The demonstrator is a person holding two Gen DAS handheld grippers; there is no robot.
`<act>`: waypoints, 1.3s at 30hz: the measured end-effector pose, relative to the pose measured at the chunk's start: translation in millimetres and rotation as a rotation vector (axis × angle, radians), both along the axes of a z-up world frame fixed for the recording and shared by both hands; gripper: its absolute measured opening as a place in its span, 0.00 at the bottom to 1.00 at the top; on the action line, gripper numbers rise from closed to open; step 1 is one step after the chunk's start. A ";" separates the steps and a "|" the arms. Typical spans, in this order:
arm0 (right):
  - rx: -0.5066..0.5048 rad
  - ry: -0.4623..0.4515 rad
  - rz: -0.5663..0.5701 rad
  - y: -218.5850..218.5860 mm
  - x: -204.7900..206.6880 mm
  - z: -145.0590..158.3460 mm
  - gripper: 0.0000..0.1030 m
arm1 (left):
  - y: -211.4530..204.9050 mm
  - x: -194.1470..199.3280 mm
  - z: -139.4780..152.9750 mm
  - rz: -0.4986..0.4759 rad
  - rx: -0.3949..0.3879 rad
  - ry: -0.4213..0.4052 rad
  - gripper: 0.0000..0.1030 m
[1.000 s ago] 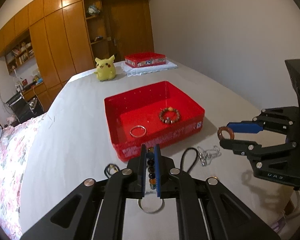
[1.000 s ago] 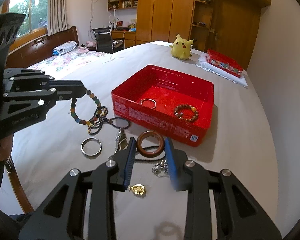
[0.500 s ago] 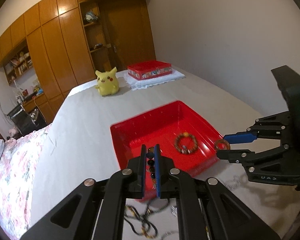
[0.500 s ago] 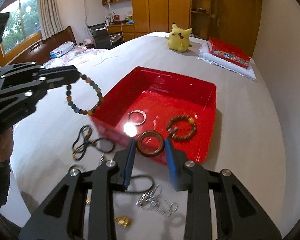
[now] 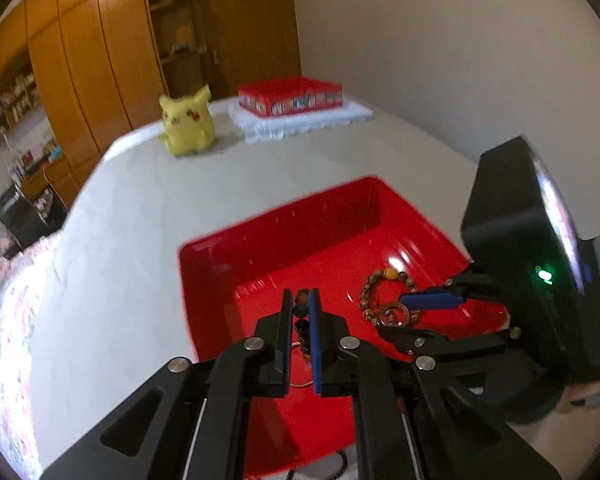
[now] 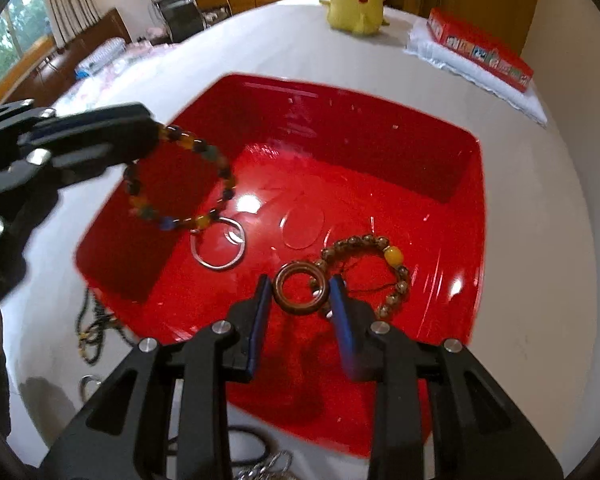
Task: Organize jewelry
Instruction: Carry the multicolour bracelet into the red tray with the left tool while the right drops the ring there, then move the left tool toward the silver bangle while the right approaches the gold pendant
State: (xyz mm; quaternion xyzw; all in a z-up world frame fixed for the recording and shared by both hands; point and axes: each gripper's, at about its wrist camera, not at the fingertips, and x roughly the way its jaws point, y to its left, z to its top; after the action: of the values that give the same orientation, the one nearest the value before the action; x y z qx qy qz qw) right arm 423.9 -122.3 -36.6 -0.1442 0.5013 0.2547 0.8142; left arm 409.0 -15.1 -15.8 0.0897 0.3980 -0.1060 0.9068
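A red tray (image 5: 280, 236) (image 6: 472, 216) sits on the white bed. My left gripper (image 5: 301, 304) is shut on a multicoloured bead bracelet (image 6: 180, 184), which hangs over the tray's left side (image 5: 301, 312). My right gripper (image 6: 300, 292) is shut on a brown wooden ring (image 6: 301, 288), held low over the tray; the ring also shows in the left wrist view (image 5: 398, 315). In the tray lie a silver bangle (image 6: 219, 246) and a brown bead bracelet with a yellow bead (image 6: 380, 272) (image 5: 374, 292).
Loose cords and beads (image 6: 92, 328), a silver ring (image 6: 90, 382) and a chain (image 6: 260, 468) lie on the bed in front of the tray. A yellow plush toy (image 5: 186, 126) and a red box on a white cloth (image 5: 290, 96) stand at the far end.
Both grippers have moved forward and down over the red tray, carrying the bead bracelet and the wooden ring. The loose jewelry on the bed has dropped behind them.
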 end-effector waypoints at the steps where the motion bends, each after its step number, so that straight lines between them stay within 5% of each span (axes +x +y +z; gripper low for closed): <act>1: -0.015 0.000 0.001 1.9 1.0 -3.2 0.28 | 0.2 5.9 -9.9 0.005 -0.004 0.019 0.07; 11: -0.099 0.003 0.000 7.2 0.6 -23.7 0.31 | 9.1 11.4 -53.7 0.045 -0.014 0.092 0.12; 16: -0.091 0.000 -0.013 1.9 -1.3 -20.2 0.36 | 10.1 2.2 -48.9 0.048 -0.009 0.084 0.18; 23: -0.069 -0.043 -0.015 -5.2 -21.1 5.2 0.42 | 12.4 -32.1 -11.5 0.059 -0.004 0.003 0.40; 29: -0.015 -0.149 0.000 -17.4 -76.6 52.4 0.60 | 17.9 -93.8 26.0 0.086 0.023 -0.081 0.73; 33: 0.030 -0.228 0.021 -31.8 -129.9 76.6 0.66 | 27.2 -139.5 35.2 0.091 0.021 -0.107 0.78; 39: 0.089 -0.249 0.023 -54.0 -204.0 71.2 0.67 | 42.5 -197.7 5.7 0.089 -0.011 -0.063 0.78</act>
State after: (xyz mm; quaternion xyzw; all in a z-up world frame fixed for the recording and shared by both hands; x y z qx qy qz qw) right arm 219.9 -176.3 34.6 -0.1441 0.3830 0.2661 0.8728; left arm 211.4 27.4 -10.2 0.0703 0.3721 -0.0649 0.9232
